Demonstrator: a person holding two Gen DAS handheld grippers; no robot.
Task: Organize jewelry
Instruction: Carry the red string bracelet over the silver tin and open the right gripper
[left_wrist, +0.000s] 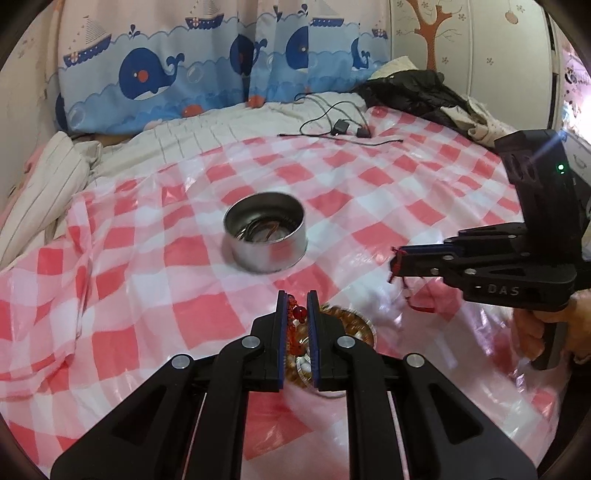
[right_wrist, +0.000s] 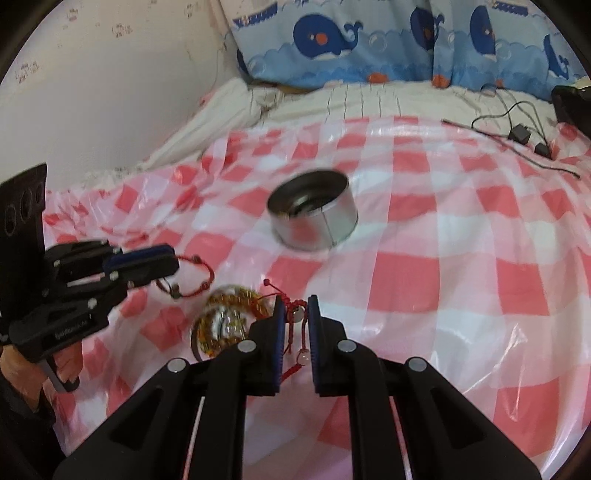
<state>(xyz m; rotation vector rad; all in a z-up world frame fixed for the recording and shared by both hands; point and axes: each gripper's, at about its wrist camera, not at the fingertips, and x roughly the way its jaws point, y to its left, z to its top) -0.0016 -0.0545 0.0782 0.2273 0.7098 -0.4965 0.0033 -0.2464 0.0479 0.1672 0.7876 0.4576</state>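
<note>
A round metal tin (left_wrist: 265, 236) stands on the red-and-white checked cloth, with bangles inside; it also shows in the right wrist view (right_wrist: 314, 210). My left gripper (left_wrist: 298, 299) is shut on a red bead bracelet (left_wrist: 295, 314) that hangs from it. Under it lies a pile of amber bead bracelets (left_wrist: 351, 321), also in the right wrist view (right_wrist: 225, 325). My right gripper (right_wrist: 294, 304) is shut on a red cord bracelet (right_wrist: 295, 314) with pale beads. The right gripper appears in the left wrist view (left_wrist: 397, 264), and the left gripper in the right wrist view (right_wrist: 173, 264).
Black cables and a charger (left_wrist: 340, 129) lie at the far side of the cloth. A dark jacket (left_wrist: 413, 92) is heaped at the far right. A whale-print curtain (left_wrist: 184, 74) hangs behind. A wall (right_wrist: 92, 92) runs along the left.
</note>
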